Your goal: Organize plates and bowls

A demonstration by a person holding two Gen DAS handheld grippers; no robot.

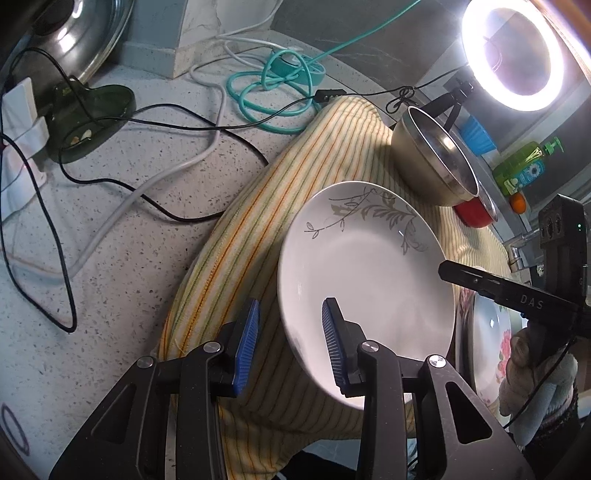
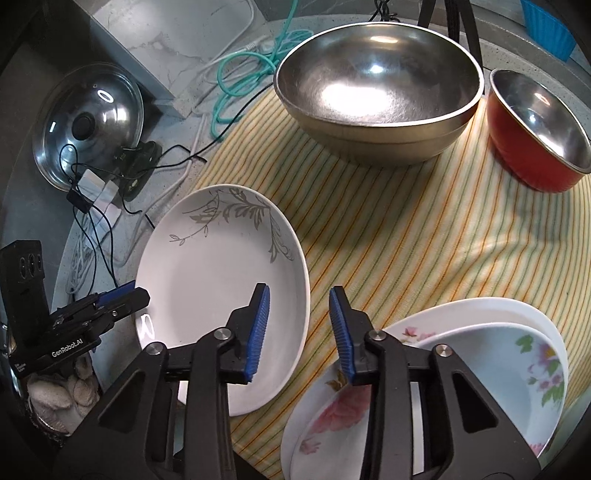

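Observation:
A white plate with a grey leaf pattern (image 1: 364,266) (image 2: 221,280) lies on the striped cloth (image 1: 258,229) (image 2: 406,229). My left gripper (image 1: 290,345) is open, its jaws either side of the plate's near-left rim; it also shows in the right wrist view (image 2: 122,295). My right gripper (image 2: 299,328) is open and empty above the plate's right rim; one of its fingers (image 1: 480,282) reaches in from the right. Stacked floral plates (image 2: 332,417) hold a floral bowl (image 2: 517,380) at the near right. A big steel bowl (image 2: 380,88) (image 1: 432,155) and a red bowl (image 2: 535,129) (image 1: 476,214) stand at the back.
Black, white and teal cables (image 1: 155,122) trail over the speckled counter (image 1: 110,258). A steel pot lid (image 2: 88,122) leans at the left. A ring light (image 1: 517,55), a green soap bottle (image 1: 524,168) and a blue container (image 2: 546,26) stand behind the cloth.

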